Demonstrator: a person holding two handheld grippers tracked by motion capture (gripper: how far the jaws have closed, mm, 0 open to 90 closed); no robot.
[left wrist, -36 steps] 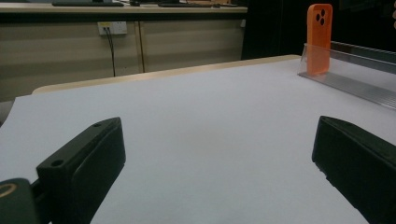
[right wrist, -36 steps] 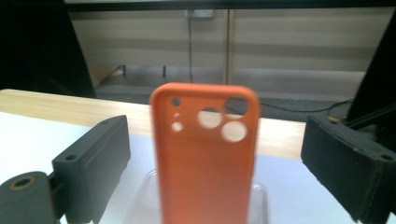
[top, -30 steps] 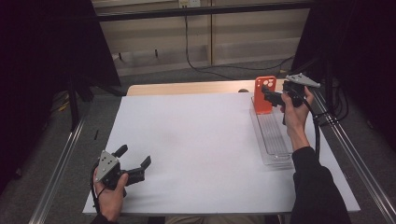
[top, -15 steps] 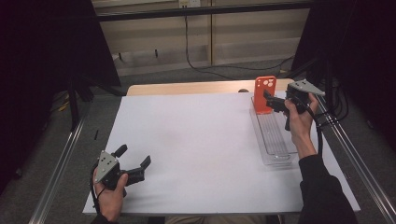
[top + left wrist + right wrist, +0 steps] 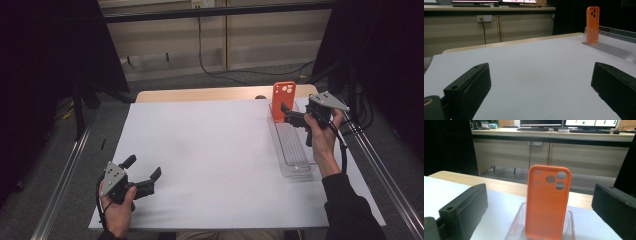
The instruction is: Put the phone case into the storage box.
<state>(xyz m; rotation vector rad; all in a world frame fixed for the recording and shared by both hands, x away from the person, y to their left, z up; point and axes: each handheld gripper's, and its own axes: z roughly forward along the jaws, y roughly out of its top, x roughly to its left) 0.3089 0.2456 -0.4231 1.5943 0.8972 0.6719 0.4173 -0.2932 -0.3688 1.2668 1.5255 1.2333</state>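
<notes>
An orange phone case [image 5: 283, 99] [image 5: 547, 205] [image 5: 592, 23] stands upright at the far end of a long clear plastic tray [image 5: 295, 150] [image 5: 520, 220] on the table's right side. My right gripper [image 5: 287, 114] [image 5: 540, 190] is level and just short of the case, aimed at it. Its jaws have just been opening and now stand wide; the case is ahead of the gap and the pads do not touch it. My left gripper [image 5: 145, 167] [image 5: 539, 70] rests open at the near left corner, with bare white surface between its jaws.
A white sheet [image 5: 215, 150] covers most of the wooden table [image 5: 200, 94]. Metal rails [image 5: 65, 175] run along both sides of the table. Cabinets and a hanging cable [image 5: 200, 45] lie beyond the far edge.
The right gripper has drawn back a little from the orange case, toward the near side, and its jaws stand wider. The case stays upright in the tray. The left gripper has not moved.
</notes>
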